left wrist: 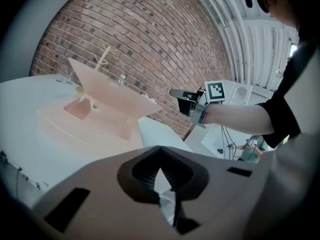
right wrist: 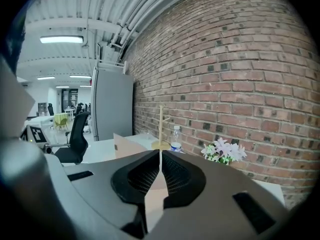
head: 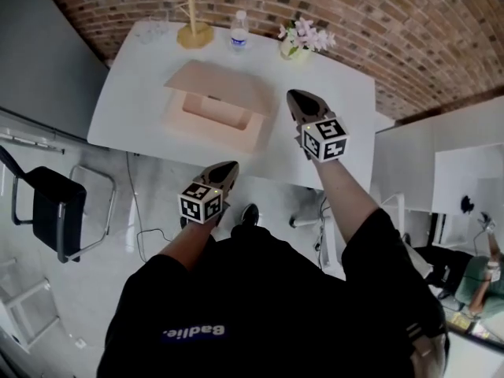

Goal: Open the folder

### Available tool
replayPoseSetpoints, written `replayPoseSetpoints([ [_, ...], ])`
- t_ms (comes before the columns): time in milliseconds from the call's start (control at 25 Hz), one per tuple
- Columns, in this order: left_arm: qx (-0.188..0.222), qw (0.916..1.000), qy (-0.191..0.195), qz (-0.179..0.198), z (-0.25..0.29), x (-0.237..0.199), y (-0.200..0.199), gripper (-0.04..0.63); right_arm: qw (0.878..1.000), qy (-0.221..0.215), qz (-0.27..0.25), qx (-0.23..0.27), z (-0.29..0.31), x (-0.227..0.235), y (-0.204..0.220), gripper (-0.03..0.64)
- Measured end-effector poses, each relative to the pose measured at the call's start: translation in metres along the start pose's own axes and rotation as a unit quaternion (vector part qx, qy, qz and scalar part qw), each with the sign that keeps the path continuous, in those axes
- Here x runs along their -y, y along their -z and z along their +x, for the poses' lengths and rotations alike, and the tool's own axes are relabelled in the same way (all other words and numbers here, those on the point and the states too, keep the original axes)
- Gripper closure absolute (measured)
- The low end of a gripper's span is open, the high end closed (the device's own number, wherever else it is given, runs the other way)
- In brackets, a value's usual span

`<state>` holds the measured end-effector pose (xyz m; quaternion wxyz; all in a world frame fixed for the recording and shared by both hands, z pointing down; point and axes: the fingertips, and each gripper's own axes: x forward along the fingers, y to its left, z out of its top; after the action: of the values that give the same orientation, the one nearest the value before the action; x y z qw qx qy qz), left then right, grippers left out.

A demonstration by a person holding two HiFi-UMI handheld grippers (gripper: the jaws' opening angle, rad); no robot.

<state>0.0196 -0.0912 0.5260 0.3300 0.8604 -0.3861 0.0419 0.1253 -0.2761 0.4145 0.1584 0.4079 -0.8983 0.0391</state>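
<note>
A pink folder (head: 213, 105) lies on the white table (head: 339, 132), its cover (head: 216, 83) propped up at a slant over the tray-like base. The left gripper view shows the folder (left wrist: 100, 109) from the side, cover raised. My right gripper (head: 296, 98) hovers just right of the folder, jaws shut with nothing in them. My left gripper (head: 227, 169) hangs off the table's near edge, also shut and holding nothing. In the right gripper view, a corner of the folder (right wrist: 126, 145) peeks over the shut right gripper (right wrist: 160, 159). The left gripper (left wrist: 159, 170) shows only a thin slit.
Along the table's far edge by the brick wall stand a wooden peg stand (head: 194, 22), a water bottle (head: 239, 30), a pot of pink flowers (head: 303, 38) and some glasses (head: 153, 28). A black chair (head: 47, 207) is on the floor at left.
</note>
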Motion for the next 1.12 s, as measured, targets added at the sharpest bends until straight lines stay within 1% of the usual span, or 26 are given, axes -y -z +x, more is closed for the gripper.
replayPoseSetpoints([
  [280,0.037,0.9984,0.025,0.036,-0.043,0.023,-0.039,0.594,0.999,0.007,0.041,0.021,-0.037,-0.038,0.000,0.586],
  [480,0.067,0.9943,0.045,0.069,-0.067,0.044,-0.077,0.594,0.997,-0.007,0.071,0.031,-0.061,-0.078,-0.001,0.588],
  [600,0.093,0.9901,0.058,0.088,-0.082,0.060,-0.098,0.594,0.996,-0.023,0.072,0.044,-0.078,-0.100,-0.010,0.588],
  [720,0.112,0.9859,0.069,0.104,-0.100,0.074,-0.114,0.594,0.995,-0.051,0.066,0.060,-0.095,-0.126,-0.026,0.589],
  [1000,0.129,0.9803,0.086,0.123,-0.134,0.102,-0.138,0.594,0.989,-0.107,0.063,0.075,-0.126,-0.186,-0.043,0.589],
  [1120,0.136,0.9776,0.095,0.129,-0.149,0.111,-0.145,0.594,0.986,-0.123,0.075,0.080,-0.135,-0.204,-0.051,0.589],
])
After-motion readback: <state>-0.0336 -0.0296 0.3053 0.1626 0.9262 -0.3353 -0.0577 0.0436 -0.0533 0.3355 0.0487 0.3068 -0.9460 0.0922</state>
